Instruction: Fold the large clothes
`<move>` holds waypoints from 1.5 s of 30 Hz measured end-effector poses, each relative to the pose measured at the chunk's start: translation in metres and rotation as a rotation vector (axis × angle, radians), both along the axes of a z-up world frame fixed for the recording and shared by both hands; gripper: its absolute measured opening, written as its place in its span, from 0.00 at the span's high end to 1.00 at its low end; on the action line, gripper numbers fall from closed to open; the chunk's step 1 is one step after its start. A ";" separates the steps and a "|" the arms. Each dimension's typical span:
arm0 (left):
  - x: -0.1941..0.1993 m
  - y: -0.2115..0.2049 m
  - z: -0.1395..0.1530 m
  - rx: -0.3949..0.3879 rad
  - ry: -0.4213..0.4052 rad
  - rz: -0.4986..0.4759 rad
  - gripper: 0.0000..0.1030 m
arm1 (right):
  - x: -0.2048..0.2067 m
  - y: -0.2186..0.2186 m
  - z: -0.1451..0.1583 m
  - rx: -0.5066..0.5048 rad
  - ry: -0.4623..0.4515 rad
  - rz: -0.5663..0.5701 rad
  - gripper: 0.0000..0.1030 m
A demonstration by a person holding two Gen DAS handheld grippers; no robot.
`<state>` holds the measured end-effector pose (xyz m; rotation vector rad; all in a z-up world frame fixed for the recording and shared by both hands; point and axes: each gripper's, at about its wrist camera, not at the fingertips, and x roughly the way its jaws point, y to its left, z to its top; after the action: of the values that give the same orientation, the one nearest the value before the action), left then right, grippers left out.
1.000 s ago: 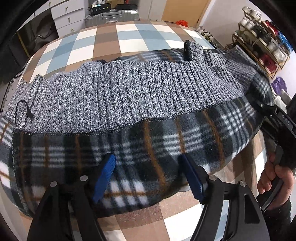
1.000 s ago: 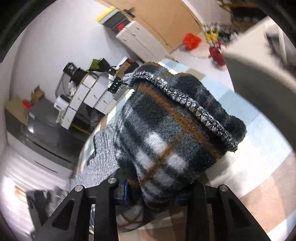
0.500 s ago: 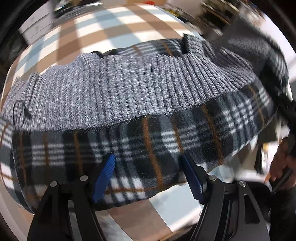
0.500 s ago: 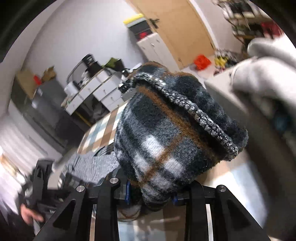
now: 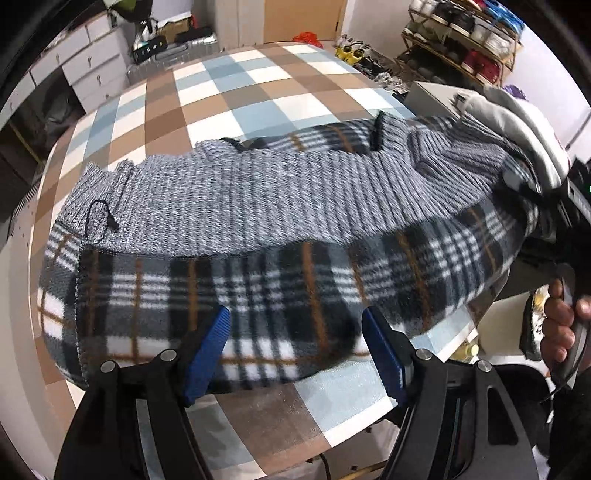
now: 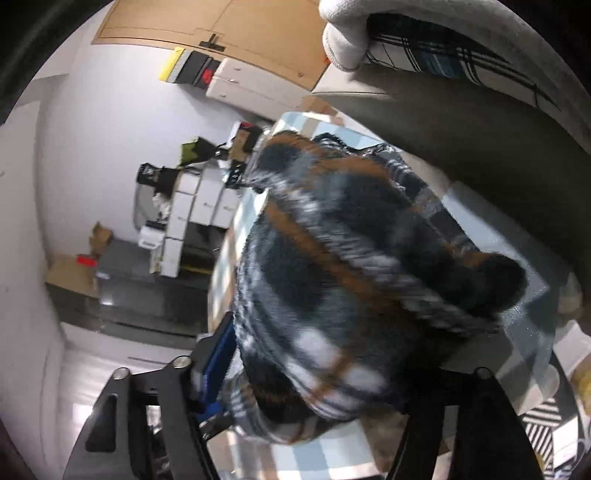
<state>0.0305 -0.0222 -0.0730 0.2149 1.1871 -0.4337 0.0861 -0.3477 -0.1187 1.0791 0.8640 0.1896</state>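
A big garment [image 5: 277,192], grey ribbed knit outside and black, white and brown plaid fleece inside, hangs stretched between my two grippers above the checked tablecloth [image 5: 236,96]. My left gripper [image 5: 295,350] has its blue pads [image 5: 207,347] clamped on the thick folded plaid edge. In the right wrist view my right gripper [image 6: 325,362] has its jaws opening. The bunched plaid end [image 6: 351,266] still sits between them, blurred, with a gap at the left blue pad [image 6: 221,354]. A hand [image 5: 557,325] grasps that gripper's handle at the far right.
A pile of pale grey clothing [image 5: 517,122] lies on a surface at the right, seen close overhead as grey clothing [image 6: 443,33]. White drawers [image 5: 92,66] and a silver suitcase [image 5: 170,55] stand behind the table. A shoe rack [image 5: 472,33] is at the back right.
Both grippers carried the garment sideways toward the grey clothing pile. The right gripper rolled and its jaws spread apart from a tight grip on the plaid end.
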 end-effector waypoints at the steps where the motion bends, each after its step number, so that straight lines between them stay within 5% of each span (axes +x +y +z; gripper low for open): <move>1: -0.004 -0.003 0.000 0.006 -0.009 -0.002 0.33 | 0.004 0.003 -0.001 -0.017 0.011 -0.004 0.20; 6: -0.006 0.003 -0.005 0.051 -0.058 -0.017 0.33 | 0.015 0.006 -0.009 -0.110 0.079 -0.057 0.25; 8: -0.006 0.005 -0.009 0.060 -0.079 -0.006 0.32 | 0.012 0.004 -0.008 -0.139 0.064 -0.073 0.47; 14: -0.008 0.005 -0.013 0.068 -0.118 -0.021 0.32 | 0.008 0.018 0.013 -0.325 -0.026 -0.031 0.64; 18: -0.009 0.003 -0.015 0.068 -0.131 -0.036 0.32 | 0.010 0.048 0.042 -0.565 -0.097 0.022 0.66; 25: 0.002 -0.009 -0.017 -0.043 -0.080 -0.072 0.33 | 0.029 0.077 0.089 -0.802 -0.182 0.122 0.69; 31: 0.020 -0.034 -0.010 -0.254 0.019 -0.095 0.33 | 0.053 0.113 0.153 -1.041 -0.254 0.200 0.69; 34: 0.015 -0.012 0.004 -0.305 0.007 -0.031 0.33 | 0.058 0.129 0.165 -1.127 -0.255 0.255 0.69; 41: 0.001 0.082 0.026 -0.180 -0.128 0.141 0.33 | 0.055 0.160 0.157 -1.221 -0.259 0.334 0.69; 45: 0.013 0.118 0.013 -0.298 -0.043 0.217 0.33 | 0.057 0.186 0.159 -1.302 -0.258 0.372 0.69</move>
<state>0.0432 0.0958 -0.0598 -0.1602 1.0750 -0.4068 0.1427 -0.1620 0.0401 -0.3195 0.7261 0.0392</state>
